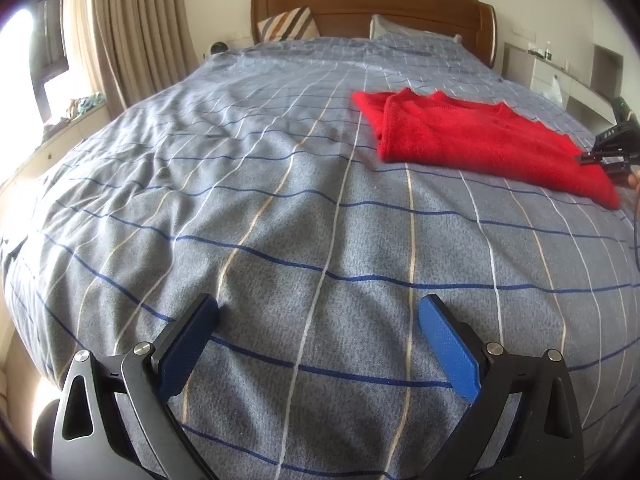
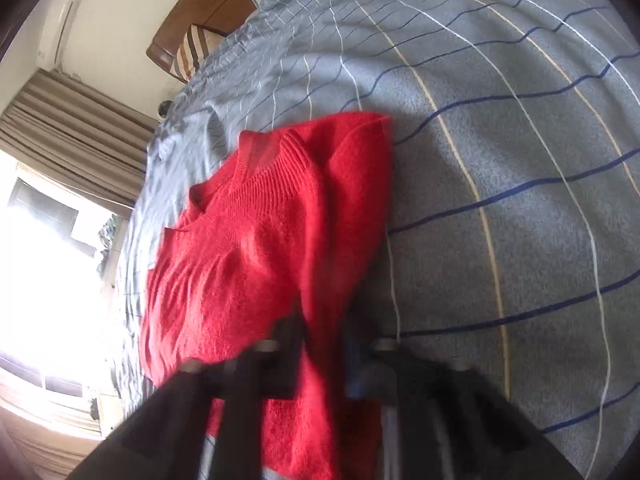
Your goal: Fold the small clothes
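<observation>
Your left gripper [image 1: 318, 322] hangs wide open over bare bedspread, holding nothing, well apart from the work. Further right, the red sweater [image 1: 476, 140] lies partly folded on the right half of the bed [image 1: 240, 168], neckline toward the headboard [image 1: 372, 8]. Your right gripper [image 2: 324, 328] sits at its near hem, narrowed around a ridge of the knit; motion blur stops me telling whether it has truly closed on the cloth. Judge the sweater light, soft and floppy: it will sag and drag, so take a doubled edge or corner rather than a single layer. Underneath, the quilted checked cover is soft and rumpled, so it may ruck up. Curtains [image 1: 136, 28] and a bright window stand on the left, cabinets on the right.
</observation>
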The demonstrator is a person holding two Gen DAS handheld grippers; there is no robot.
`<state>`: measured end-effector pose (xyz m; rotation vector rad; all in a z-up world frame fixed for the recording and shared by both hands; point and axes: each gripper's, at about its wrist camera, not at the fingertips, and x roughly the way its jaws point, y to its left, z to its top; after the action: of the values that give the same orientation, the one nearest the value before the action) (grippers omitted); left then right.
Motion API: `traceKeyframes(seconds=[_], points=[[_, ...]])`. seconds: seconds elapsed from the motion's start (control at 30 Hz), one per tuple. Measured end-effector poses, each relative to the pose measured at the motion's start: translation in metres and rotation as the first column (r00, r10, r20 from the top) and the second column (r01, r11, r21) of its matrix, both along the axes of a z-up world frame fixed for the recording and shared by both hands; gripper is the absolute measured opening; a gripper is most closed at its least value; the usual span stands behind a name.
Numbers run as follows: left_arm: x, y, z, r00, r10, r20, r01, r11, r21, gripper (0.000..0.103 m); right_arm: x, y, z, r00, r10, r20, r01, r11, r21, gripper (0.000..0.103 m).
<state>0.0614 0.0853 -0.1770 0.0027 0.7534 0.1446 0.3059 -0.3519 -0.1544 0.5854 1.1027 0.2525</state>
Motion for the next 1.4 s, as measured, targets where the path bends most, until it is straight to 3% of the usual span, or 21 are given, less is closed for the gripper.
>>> traceKeyframes(seconds=[0.13, 0.3, 0.43, 0.6, 0.63, 0.7, 0.8, 0.83, 0.9, 0.93, 1.0, 1.07, 1.17, 1.3, 1.4], points=[[0.001, 0.007, 0.001, 1.000, 0.004, -0.004, -0.004, 1.000, -0.028, 0.101, 0.008, 0.038, 0.060, 0.996, 0.064, 0.068, -0.055, 0.989, -0.140, 0.009], [0.003, 0.021, 0.005, 0.999, 0.041, 0.005, -0.040, 0.997, -0.068, 0.101, 0.036, 0.145, 0.126, 0.968, 0.225, 0.112, -0.202, 0.962, -0.185, 0.009], [-0.001, 0.042, 0.010, 0.994, 0.104, 0.017, -0.102, 0.990, -0.101, 0.101, 0.052, 0.239, 0.124, 0.927, 0.360, 0.104, -0.331, 0.918, -0.219, 0.009], [-0.001, 0.067, 0.008, 0.985, 0.173, 0.005, -0.170, 0.972, -0.162, 0.101, 0.055, 0.315, 0.073, 0.898, 0.439, 0.039, -0.419, 0.877, -0.235, 0.009], [0.000, 0.069, 0.008, 0.984, 0.178, 0.005, -0.175, 0.970, -0.168, 0.101, 0.053, 0.320, 0.063, 0.898, 0.439, 0.028, -0.422, 0.878, -0.224, 0.010], [0.002, 0.069, 0.008, 0.984, 0.181, 0.005, -0.177, 0.971, -0.163, 0.101, 0.051, 0.323, 0.046, 0.890, 0.455, 0.028, -0.447, 0.883, -0.145, 0.021], [0.004, 0.067, 0.007, 0.984, 0.180, 0.004, -0.177, 0.972, -0.156, 0.101, 0.044, 0.305, 0.041, 0.891, 0.450, 0.057, -0.453, 0.880, 0.140, 0.046], [0.004, 0.067, 0.007, 0.984, 0.180, 0.003, -0.177, 0.971, -0.159, 0.101, 0.040, 0.293, 0.047, 0.892, 0.443, 0.091, -0.452, 0.867, 0.209, 0.046], [0.003, 0.069, 0.007, 0.983, 0.183, 0.004, -0.180, 0.969, -0.167, 0.101, 0.029, 0.265, 0.065, 0.891, 0.426, 0.161, -0.454, 0.854, 0.256, 0.046], [0.003, 0.070, 0.007, 0.983, 0.186, 0.004, -0.182, 0.968, -0.172, 0.101, 0.024, 0.250, 0.074, 0.894, 0.406, 0.188, -0.443, 0.865, 0.238, 0.046], [0.003, 0.071, 0.006, 0.982, 0.190, 0.003, -0.186, 0.966, -0.178, 0.101, 0.013, 0.224, 0.085, 0.903, 0.378, 0.202, -0.399, 0.914, 0.075, 0.046], [0.003, 0.070, 0.005, 0.982, 0.190, -0.001, -0.188, 0.967, -0.172, 0.101, 0.005, 0.212, 0.082, 0.903, 0.388, 0.185, -0.386, 0.921, -0.051, 0.045], [0.003, 0.063, 0.002, 0.983, 0.182, -0.002, -0.181, 0.973, -0.140, 0.101, -0.008, 0.224, 0.057, 0.885, 0.438, 0.159, -0.429, 0.899, -0.087, 0.040], [0.002, 0.057, 0.000, 0.986, 0.169, 0.003, -0.167, 0.980, -0.110, 0.101, -0.030, 0.285, 0.026, 0.815, 0.540, 0.208, -0.496, 0.837, -0.230, 0.040], [0.000, 0.058, 0.000, 0.986, 0.166, 0.006, -0.165, 0.981, -0.098, 0.101, -0.035, 0.297, 0.028, 0.815, 0.538, 0.214, -0.480, 0.835, -0.271, 0.040]])
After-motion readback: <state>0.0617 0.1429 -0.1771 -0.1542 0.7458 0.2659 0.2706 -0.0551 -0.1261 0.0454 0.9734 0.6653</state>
